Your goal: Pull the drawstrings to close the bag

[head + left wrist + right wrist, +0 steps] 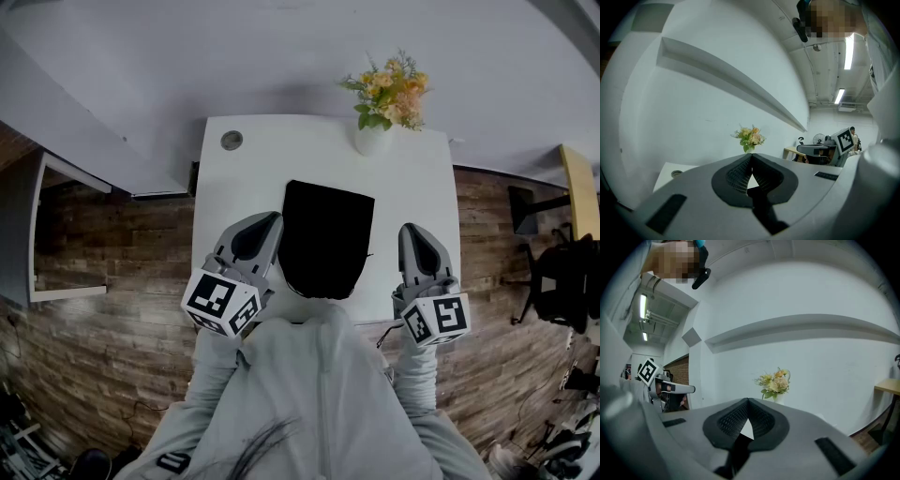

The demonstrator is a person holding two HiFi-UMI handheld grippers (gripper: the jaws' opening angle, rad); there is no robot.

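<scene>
Nearest the camera, the person's grey hooded top (pixel 319 394) fills the bottom of the head view, with one arm reaching forward on each side.

The left tongs (pixel 268 221) lie just beside the left edge of the flat black fabric bag (pixel 323 239), and the right tongs (pixel 412 231) sit near its right edge, a little apart from it. Each gripper view shows its ribbed pads clenched tip to tip with nothing caught between them, so both are empty and neither has hold of the bag.

The bag lies in the middle of the white rectangular tabletop (pixel 422 187). Its rounded end points toward the person and its straighter edge points away. A thin dark wisp shows at the bag's right edge and may be a cord, but it is too small to be sure. I cannot tell where the drawstrings lie.

Beyond the bag, at the far edge, stands a small white vase of yellow and orange flowers (pixel 389 98). A round grey cable port (pixel 232 141) sits far left of the bag.

The task looks not yet begun. This seems to be the approach before any grasp. The next move would be to release both tongs, find a cord on each side of the bag's mouth, pinch them and draw them apart.
</scene>
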